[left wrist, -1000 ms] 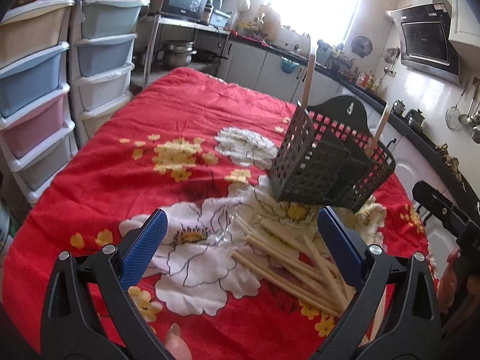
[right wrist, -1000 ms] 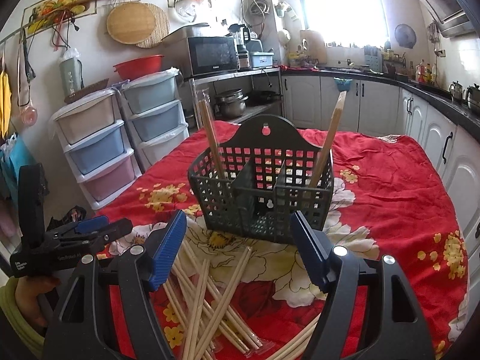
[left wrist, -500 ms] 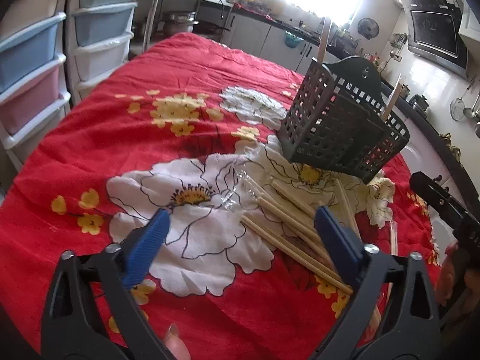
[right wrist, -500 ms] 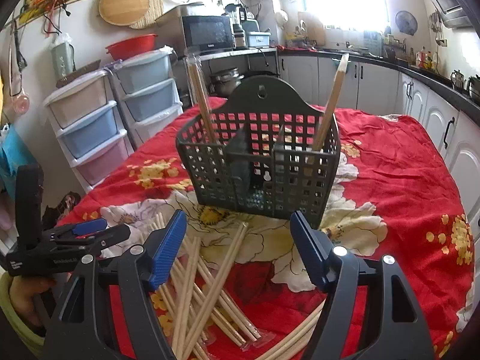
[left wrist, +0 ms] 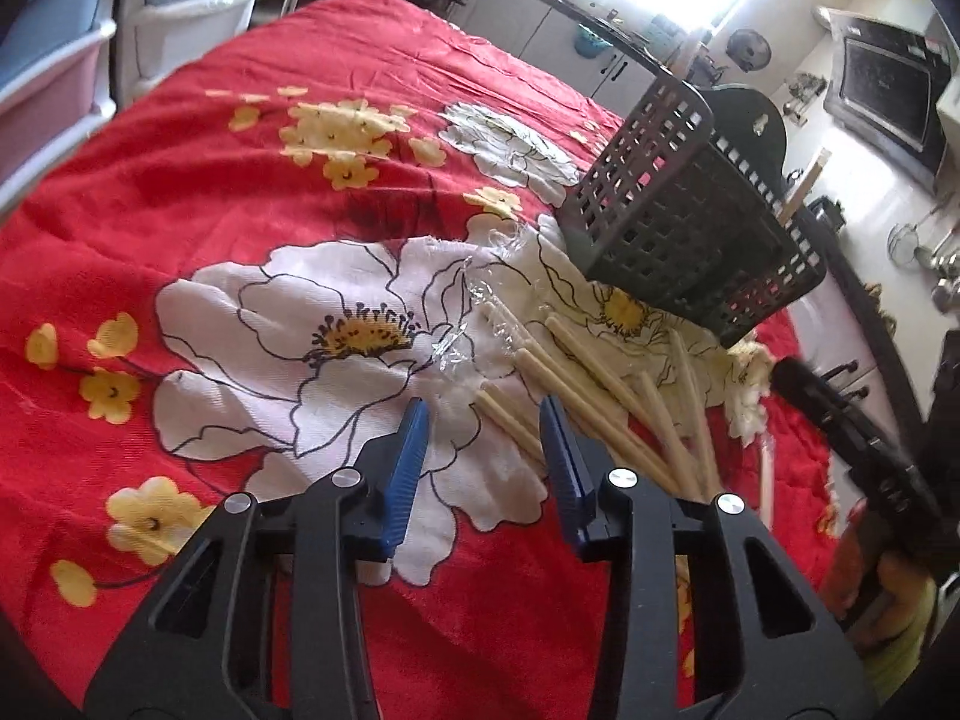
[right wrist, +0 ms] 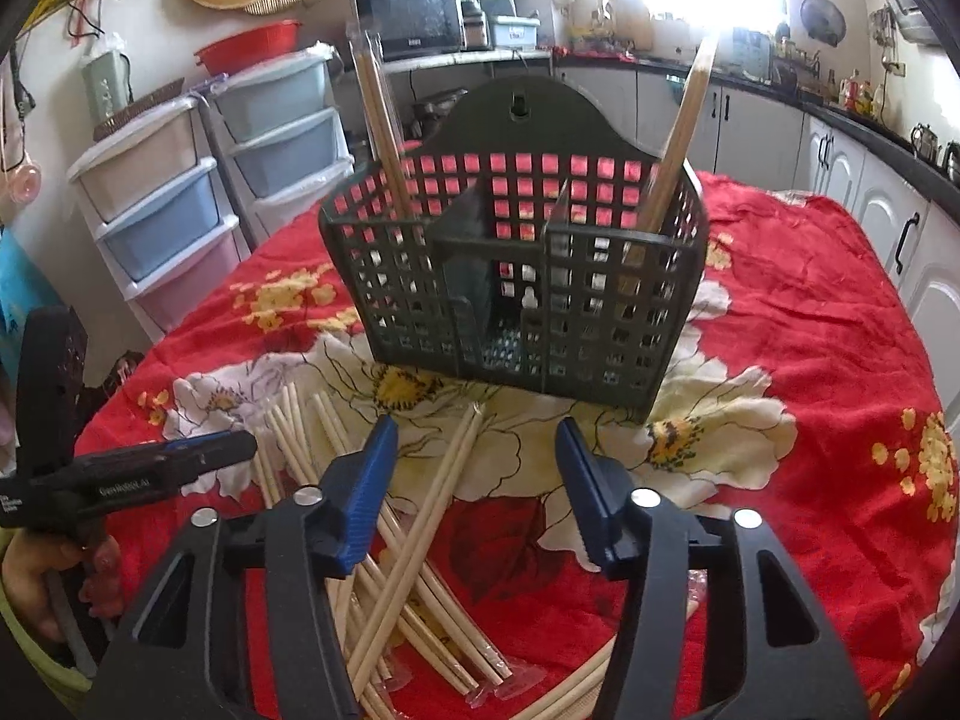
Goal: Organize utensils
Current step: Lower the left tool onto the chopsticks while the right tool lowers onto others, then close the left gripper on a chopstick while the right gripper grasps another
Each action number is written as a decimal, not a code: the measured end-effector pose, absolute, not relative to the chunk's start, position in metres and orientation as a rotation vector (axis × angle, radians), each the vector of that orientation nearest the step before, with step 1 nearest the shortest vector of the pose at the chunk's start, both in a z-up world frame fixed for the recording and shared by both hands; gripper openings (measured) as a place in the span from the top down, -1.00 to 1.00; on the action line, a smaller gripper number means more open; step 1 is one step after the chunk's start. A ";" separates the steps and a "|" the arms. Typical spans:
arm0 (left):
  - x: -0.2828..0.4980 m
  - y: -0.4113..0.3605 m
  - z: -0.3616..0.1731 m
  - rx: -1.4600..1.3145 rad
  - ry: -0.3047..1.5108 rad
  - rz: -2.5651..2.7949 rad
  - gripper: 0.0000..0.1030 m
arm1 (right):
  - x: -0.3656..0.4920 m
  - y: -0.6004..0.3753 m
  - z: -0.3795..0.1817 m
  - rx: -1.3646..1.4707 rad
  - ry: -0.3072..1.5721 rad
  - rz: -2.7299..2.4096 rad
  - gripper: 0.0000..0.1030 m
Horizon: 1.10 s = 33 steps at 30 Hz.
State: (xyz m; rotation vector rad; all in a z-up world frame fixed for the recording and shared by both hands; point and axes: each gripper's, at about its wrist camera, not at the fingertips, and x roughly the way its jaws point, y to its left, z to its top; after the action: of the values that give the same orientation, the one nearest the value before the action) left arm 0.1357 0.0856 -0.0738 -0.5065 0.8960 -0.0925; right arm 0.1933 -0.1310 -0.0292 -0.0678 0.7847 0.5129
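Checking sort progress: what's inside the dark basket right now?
Chopsticks stand in the left and right compartments of the basket; the middle one looks empty. The mesh front hides the compartment floors and stick ends.

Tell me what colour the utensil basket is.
Dark grey-green plastic lattice; the utensil basket shows best in the right wrist view.

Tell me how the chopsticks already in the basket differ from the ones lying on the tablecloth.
The chopsticks in the basket stand leaning in its two outer compartments; the chopsticks on the tablecloth lie flat. The standing ones are few and set apart, left and right; the loose ones are many and cross in a pile in front of the basket. Both sets are pale wooden sticks, and some in each show clear wrappers.
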 end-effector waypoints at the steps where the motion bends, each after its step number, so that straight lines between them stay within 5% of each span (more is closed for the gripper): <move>1: 0.137 0.087 -0.075 -0.522 0.899 -0.096 0.39 | 0.195 -0.130 -0.032 -0.068 0.799 0.513 0.09; 27: 0.152 0.102 -0.085 -0.617 0.893 -0.101 0.66 | 0.257 -0.109 -0.076 0.070 1.049 0.508 0.61; 33: 0.157 0.107 -0.089 -0.623 0.897 -0.097 0.89 | 0.259 -0.110 -0.075 0.072 1.058 0.506 0.71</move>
State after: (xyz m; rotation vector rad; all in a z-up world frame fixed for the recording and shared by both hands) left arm 0.1574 0.1069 -0.0885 -0.6228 0.8972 -0.0967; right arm 0.2586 -0.1099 -0.0751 0.0717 1.0579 0.5055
